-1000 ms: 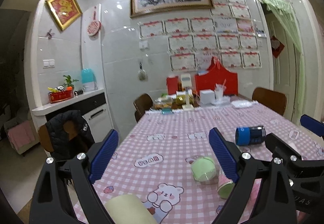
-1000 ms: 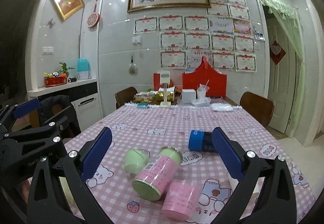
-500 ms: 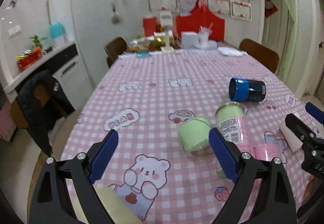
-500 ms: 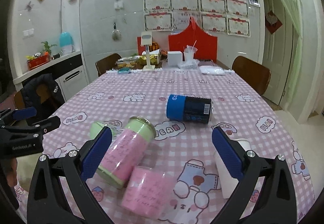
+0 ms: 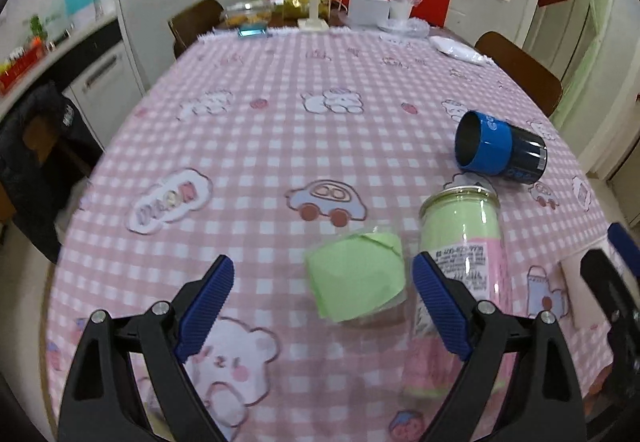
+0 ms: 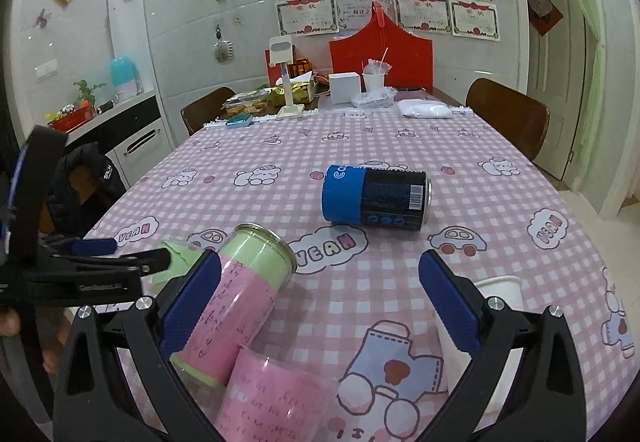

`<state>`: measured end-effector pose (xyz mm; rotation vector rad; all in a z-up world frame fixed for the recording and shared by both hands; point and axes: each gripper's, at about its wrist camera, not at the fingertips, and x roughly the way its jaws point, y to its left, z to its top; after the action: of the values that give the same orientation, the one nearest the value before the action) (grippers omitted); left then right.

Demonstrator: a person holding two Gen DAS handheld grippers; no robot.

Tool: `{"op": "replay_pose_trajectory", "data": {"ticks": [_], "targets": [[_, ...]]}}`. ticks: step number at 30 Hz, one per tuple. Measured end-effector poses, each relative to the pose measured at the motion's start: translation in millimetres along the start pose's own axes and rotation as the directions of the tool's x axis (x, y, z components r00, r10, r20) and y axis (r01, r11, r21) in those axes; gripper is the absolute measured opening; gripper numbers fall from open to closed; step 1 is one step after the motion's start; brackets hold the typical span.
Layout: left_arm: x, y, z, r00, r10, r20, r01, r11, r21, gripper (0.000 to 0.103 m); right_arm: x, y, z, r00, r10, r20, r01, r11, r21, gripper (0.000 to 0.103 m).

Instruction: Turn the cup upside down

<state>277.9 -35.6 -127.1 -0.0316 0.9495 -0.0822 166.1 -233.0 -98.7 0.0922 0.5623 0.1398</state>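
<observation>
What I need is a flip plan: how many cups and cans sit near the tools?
5. Green cup ahead of the left tool; pink-green can right of it; pink cup nearest; blue can farther back; white cup partly hidden behind the right tool. Others may be hidden.

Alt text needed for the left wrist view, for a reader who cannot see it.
The open left gripper hovers above a green-wrapped clear cup lying on a pink checked tablecloth. Beside the cup lie a green and pink can and, farther right, a blue and black cup.
</observation>
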Motion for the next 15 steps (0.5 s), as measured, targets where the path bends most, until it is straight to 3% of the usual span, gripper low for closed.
{"op": "replay_pose_trajectory", "data": {"ticks": [3, 7, 9, 11, 12, 13, 15], "targets": [[12.3, 1.3, 0.7, 1.0, 0.003, -0.028, -0.004, 1.0, -0.016, 0.089, 5.3, -0.9, -0.4, 1.0, 0.007, -0.008, -0.007, 1.0, 0.008, 0.095], [27.6, 5.0, 0.5, 0.995, -0.064, -0.073, 0.06, 0.996, -0.062, 0.089, 9.1, -1.0, -1.1, 1.0, 0.017, -0.016, -0.017, 1.0, 0.012, 0.095], [30.8, 3.6, 0.9, 0.996, -0.058, -0.071, 0.054, 0.997, -0.052, 0.089, 9.6, 0.6, -1.3, 1.0, 0.02, -0.019, -0.02, 1.0, 0.01, 0.095], [36.1, 3.2, -0.2, 0.994, -0.07, -0.082, 0.065, 0.996, -0.053, 0.076, 10.2, 2.2, -1.6, 1.0, 0.022, -0.022, -0.022, 1.0, 0.006, 0.095], [39.8, 4.9, -0.8, 0.99, -0.098, -0.098, 0.091, 0.993, -0.069, 0.062, 10.1, 3.1, -1.6, 0.999, 0.024, -0.022, -0.024, 1.0, 0.003, 0.095], [44.9, 9.2, -1.2, 0.982, -0.15, -0.116, 0.137, 0.985, -0.109, 0.057, 9.6, 4.1, -1.8, 0.999, 0.024, -0.021, -0.024, 1.0, -0.001, 0.095], [47.2, 11.7, -2.2, 0.979, -0.158, -0.126, 0.143, 0.983, -0.117, 0.056, 9.2, 5.1, -1.9, 0.999, 0.025, -0.022, -0.025, 1.0, -0.005, 0.095]]}}
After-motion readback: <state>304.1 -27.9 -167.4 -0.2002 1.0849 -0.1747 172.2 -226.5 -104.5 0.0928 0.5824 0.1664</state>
